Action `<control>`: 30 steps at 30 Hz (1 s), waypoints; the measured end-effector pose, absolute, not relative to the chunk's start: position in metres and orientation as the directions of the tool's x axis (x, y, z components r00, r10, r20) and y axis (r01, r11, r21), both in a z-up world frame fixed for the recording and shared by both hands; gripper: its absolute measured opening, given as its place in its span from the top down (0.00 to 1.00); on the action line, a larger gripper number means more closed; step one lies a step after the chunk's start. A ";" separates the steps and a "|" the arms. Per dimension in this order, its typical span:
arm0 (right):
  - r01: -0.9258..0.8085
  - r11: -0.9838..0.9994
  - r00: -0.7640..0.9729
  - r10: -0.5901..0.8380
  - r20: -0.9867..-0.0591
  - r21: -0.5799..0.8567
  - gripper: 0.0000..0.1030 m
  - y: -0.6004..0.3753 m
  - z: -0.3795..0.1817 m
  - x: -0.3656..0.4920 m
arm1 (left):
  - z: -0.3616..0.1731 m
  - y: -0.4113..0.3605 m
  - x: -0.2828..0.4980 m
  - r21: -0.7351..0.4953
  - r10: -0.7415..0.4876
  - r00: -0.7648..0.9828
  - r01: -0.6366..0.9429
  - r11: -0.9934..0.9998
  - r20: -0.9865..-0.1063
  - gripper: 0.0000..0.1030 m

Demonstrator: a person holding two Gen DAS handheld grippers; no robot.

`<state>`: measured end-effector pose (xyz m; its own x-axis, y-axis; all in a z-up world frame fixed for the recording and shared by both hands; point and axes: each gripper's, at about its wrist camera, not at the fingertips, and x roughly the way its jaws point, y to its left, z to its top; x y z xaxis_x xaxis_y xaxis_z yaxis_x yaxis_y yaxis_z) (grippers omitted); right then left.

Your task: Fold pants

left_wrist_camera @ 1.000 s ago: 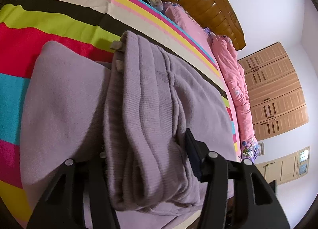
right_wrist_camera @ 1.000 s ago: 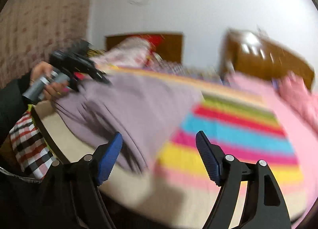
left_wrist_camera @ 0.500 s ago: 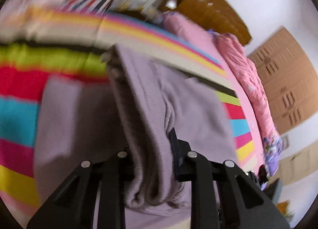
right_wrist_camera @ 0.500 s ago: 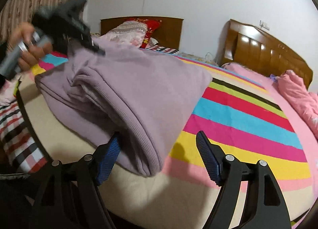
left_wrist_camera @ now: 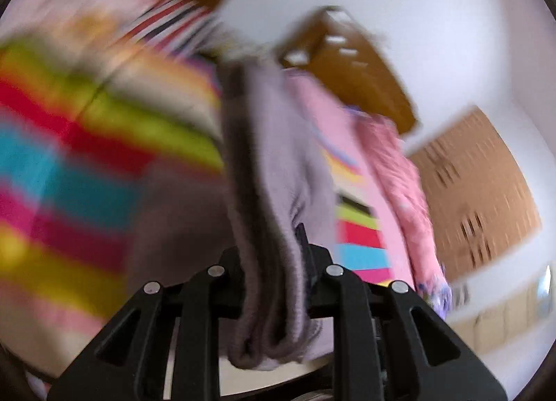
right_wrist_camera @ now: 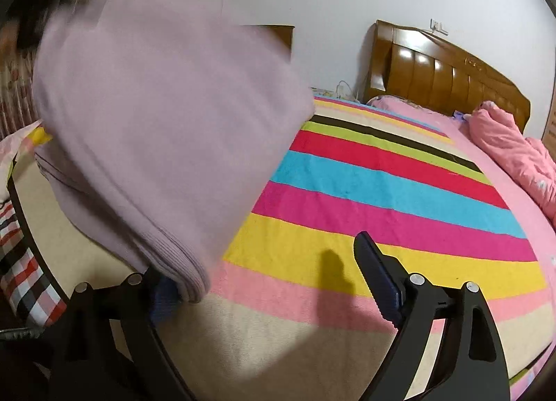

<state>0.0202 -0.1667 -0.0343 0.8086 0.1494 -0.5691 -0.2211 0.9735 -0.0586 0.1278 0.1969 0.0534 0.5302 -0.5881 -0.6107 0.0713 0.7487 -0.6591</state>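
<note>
My left view is motion-blurred. Left gripper [left_wrist_camera: 274,251] pinches the folded purple pants [left_wrist_camera: 267,192], lifted above the striped bedspread [right_wrist_camera: 382,192]. Right gripper [right_wrist_camera: 264,283] is opening; pants hide its left finger, pads not pressing. I read no labels.

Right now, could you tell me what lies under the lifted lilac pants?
Under the lilac pants lies the striped bedspread, cream at its near edge. The stripes directly beneath the fabric are covered.
</note>
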 end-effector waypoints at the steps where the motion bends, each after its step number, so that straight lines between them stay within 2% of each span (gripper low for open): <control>1: -0.223 0.973 0.809 0.151 -0.569 -0.058 0.17 -0.166 -0.035 0.019 | 0.019 0.211 0.125 -0.688 -0.595 0.506 0.005 0.726 -0.624 0.80; 4: -0.227 0.972 0.809 0.151 -0.569 -0.064 0.17 -0.166 -0.035 0.019 | -0.011 0.225 0.117 -0.757 -0.650 0.508 -0.009 0.653 -0.566 0.80; 9: -0.217 0.973 0.803 0.135 -0.580 -0.073 0.17 -0.161 -0.033 0.018 | 0.034 0.212 0.111 -0.718 -0.656 0.537 0.126 0.685 -0.531 0.79; 12: -0.226 0.973 0.789 0.160 -0.593 -0.039 0.17 -0.167 -0.033 0.023 | 0.024 0.216 0.106 -0.683 -0.623 0.515 0.094 0.724 -0.589 0.77; 14: -0.252 0.968 0.774 0.189 -0.604 -0.021 0.17 -0.169 -0.033 0.025 | -0.007 0.222 0.105 -0.678 -0.604 0.479 0.025 0.734 -0.637 0.69; 15: -0.276 0.961 0.762 0.210 -0.612 -0.015 0.17 -0.170 -0.032 0.025 | -0.015 0.228 0.102 -0.723 -0.640 0.495 0.034 0.690 -0.588 0.67; 17: -0.319 0.948 0.745 0.241 -0.622 -0.015 0.16 -0.172 -0.029 0.022 | -0.016 0.239 0.094 -0.768 -0.669 0.526 0.047 0.639 -0.524 0.53; 18: -0.348 0.937 0.735 0.266 -0.624 -0.012 0.16 -0.174 -0.026 0.018 | -0.009 0.244 0.087 -0.747 -0.633 0.564 0.041 0.663 -0.531 0.34; 19: -0.377 0.926 0.723 0.294 -0.625 -0.001 0.17 -0.176 -0.024 0.014 | 0.001 0.248 0.077 -0.683 -0.538 0.615 0.000 0.731 -0.576 0.10; 21: -0.455 0.889 0.685 0.382 -0.620 0.046 0.24 -0.183 -0.017 0.003 | 0.023 0.246 0.058 -0.515 -0.304 0.699 -0.106 0.851 -0.647 0.09; 22: -0.474 0.877 0.679 0.420 -0.603 0.077 0.26 -0.186 -0.012 -0.002 | 0.045 0.236 0.042 -0.407 -0.187 0.751 -0.116 0.906 -0.633 0.09; 25: -0.499 0.849 0.687 0.509 -0.519 0.173 0.26 -0.185 0.012 -0.006 | 0.093 0.189 0.013 -0.269 -0.169 0.838 0.028 0.963 -0.518 0.09; 27: -0.520 0.834 0.696 0.538 -0.475 0.182 0.28 -0.168 0.029 0.002 | 0.106 0.153 0.007 -0.177 -0.189 0.852 0.115 0.977 -0.489 0.08; 30: -0.543 0.832 0.704 0.524 -0.480 0.114 0.32 -0.128 0.042 0.015 | 0.099 0.109 0.022 -0.054 -0.202 0.823 0.206 0.977 -0.531 0.09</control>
